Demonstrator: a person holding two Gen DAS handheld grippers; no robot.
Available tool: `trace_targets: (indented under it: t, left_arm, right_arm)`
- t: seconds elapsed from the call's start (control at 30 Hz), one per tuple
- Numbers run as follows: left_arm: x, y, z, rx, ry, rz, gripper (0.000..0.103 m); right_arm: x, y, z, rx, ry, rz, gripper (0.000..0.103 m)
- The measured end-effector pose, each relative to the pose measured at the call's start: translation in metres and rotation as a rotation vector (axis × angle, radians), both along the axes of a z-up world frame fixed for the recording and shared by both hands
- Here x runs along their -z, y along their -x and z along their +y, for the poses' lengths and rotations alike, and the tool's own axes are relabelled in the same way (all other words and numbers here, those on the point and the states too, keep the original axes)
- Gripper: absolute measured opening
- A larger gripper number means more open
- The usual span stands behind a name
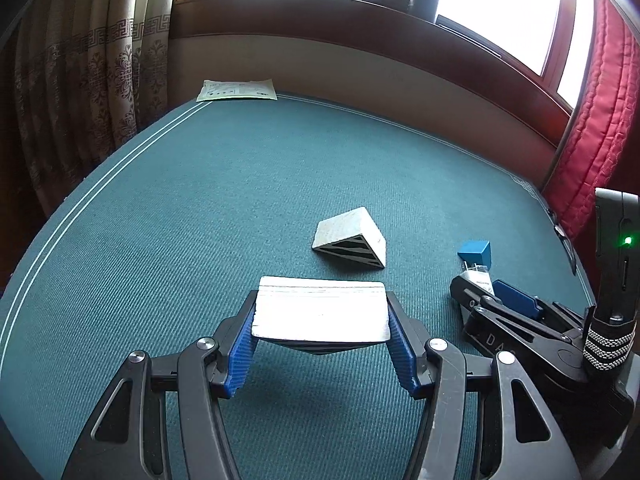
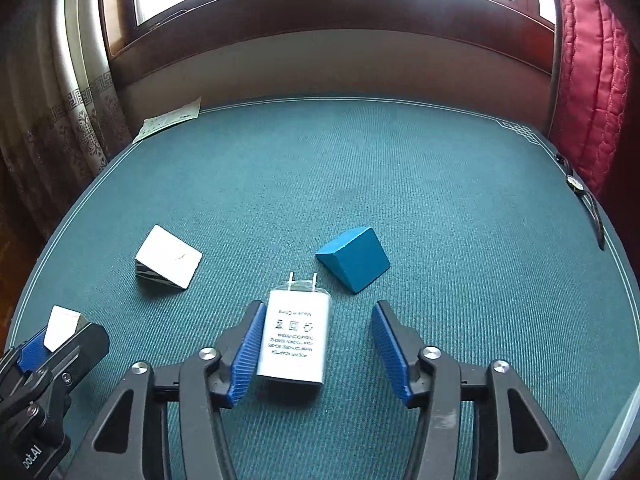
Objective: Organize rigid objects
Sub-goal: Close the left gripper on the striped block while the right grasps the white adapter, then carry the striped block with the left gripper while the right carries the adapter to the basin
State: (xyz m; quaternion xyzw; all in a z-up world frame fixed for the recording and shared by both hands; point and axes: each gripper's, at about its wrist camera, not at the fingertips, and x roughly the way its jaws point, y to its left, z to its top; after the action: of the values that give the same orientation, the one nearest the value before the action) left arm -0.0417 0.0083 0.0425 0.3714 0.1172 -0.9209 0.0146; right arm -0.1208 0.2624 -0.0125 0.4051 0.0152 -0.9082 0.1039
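— So, through the left wrist first: what have you got?

— My left gripper (image 1: 320,322) is clamped on a white wedge (image 1: 320,308), both blue pads pressing its ends, its long axis running across between them. Ahead of it on the green table (image 1: 200,200) lies a second white wedge (image 1: 350,238), apart from mine. Off to the right I see my right gripper (image 1: 486,288), low on the cloth near a blue wedge (image 1: 474,252).

— And through the right wrist?

— There the white power adapter (image 2: 294,340) lies flat between my right fingers, prongs pointing away from me, its long axis in line with the fingers. It sits against the left pad (image 2: 250,356); the right pad stands clear of it, so that gripper is not yet gripping. I'd judge it needs to close further.

— Counts?

— Two white wedges, one blue wedge just beyond the adapter's prongs, one adapter, one paper sheet (image 2: 170,120) at the far edge. The right hand is the nearer one to the adapter.
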Motion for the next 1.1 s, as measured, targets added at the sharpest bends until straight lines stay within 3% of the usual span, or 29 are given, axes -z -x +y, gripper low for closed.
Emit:
trace_targets:
  t: [0.13,0.2,1.1]
  left_arm:
    - [0.001,0.000,0.001,0.001,0.003,-0.002,0.059]
    - [0.002,0.000,0.001,0.001,0.004,-0.002,0.059]
    - [-0.007,-0.011,0.017,0.059,0.014,0.032,0.059]
  right_arm:
    - [0.000,-0.003,-0.009,-0.025,-0.038,0.012,0.036]
    - [0.000,-0.004,-0.010,-0.029,-0.041,0.013,0.034]
    - [-0.016,-0.086,0.030,0.048,0.071,0.012,0.033]
